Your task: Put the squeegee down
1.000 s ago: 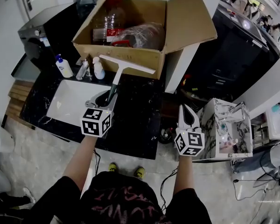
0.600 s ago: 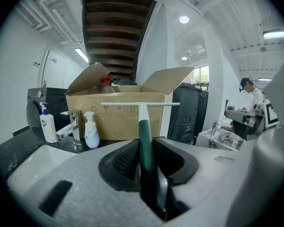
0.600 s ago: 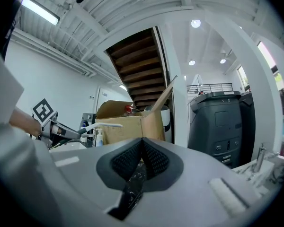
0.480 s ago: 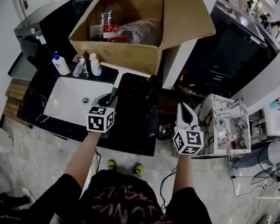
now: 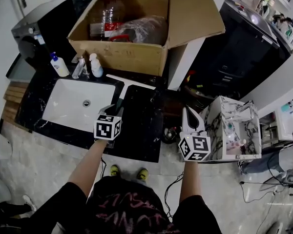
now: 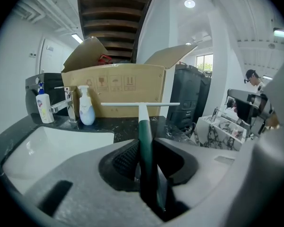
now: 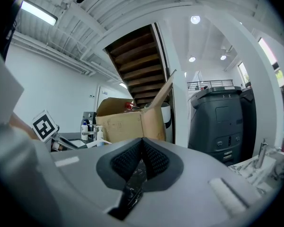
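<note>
The squeegee point(image 5: 129, 83) has a white blade and a dark green handle point(image 6: 145, 138). My left gripper point(image 5: 114, 110) is shut on that handle, pads pressing both sides. It holds the squeegee tilted forward and down over the black marble counter point(image 5: 142, 123), just right of the white sink point(image 5: 71, 106); whether the blade touches the counter I cannot tell. In the left gripper view the blade point(image 6: 139, 104) lies level in front of the cardboard box point(image 6: 113, 91). My right gripper point(image 5: 190, 120) hangs right of the counter, off its edge, shut with nothing in it point(image 7: 142, 161).
An open cardboard box point(image 5: 122, 57) full of bottles and bags stands at the counter's back. Two soap bottles point(image 5: 58, 65) point(image 5: 95, 66) and a faucet point(image 5: 79, 67) stand behind the sink. A marble-patterned organizer point(image 5: 229, 130) sits at the right. Dark bins point(image 5: 244, 52) stand beyond.
My left gripper has sunk toward the counter with the squeegee, and the blade now sits lower, in front of the box's base. The right gripper has stayed put.
</note>
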### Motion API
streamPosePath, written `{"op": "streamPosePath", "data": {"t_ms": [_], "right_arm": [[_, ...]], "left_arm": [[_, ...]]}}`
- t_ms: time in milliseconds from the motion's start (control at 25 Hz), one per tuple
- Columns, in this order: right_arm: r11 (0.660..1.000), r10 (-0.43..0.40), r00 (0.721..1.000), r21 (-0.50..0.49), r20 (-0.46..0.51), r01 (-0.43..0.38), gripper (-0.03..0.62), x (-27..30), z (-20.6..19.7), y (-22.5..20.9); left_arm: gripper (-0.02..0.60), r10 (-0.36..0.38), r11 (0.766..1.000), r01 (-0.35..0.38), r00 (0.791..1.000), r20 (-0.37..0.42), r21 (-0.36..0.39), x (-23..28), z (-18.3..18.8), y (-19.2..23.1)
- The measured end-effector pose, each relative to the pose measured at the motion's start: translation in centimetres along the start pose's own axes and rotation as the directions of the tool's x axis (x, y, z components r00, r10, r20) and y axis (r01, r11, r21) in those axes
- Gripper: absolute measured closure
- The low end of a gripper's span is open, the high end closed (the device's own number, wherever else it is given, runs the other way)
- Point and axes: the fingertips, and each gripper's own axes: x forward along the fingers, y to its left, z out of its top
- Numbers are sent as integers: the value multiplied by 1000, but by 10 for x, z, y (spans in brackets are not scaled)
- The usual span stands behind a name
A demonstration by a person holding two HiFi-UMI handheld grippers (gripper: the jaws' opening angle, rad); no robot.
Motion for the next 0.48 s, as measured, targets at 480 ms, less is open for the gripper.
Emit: {"op": "streamPosePath", "data": {"t_ms": [480], "right_arm": [[1000,-21,999,7,-26,21,592,0,-11,-12]], "left_arm": [[480,-24,999,19,992,-124,-42,22,-46,-12]]}}
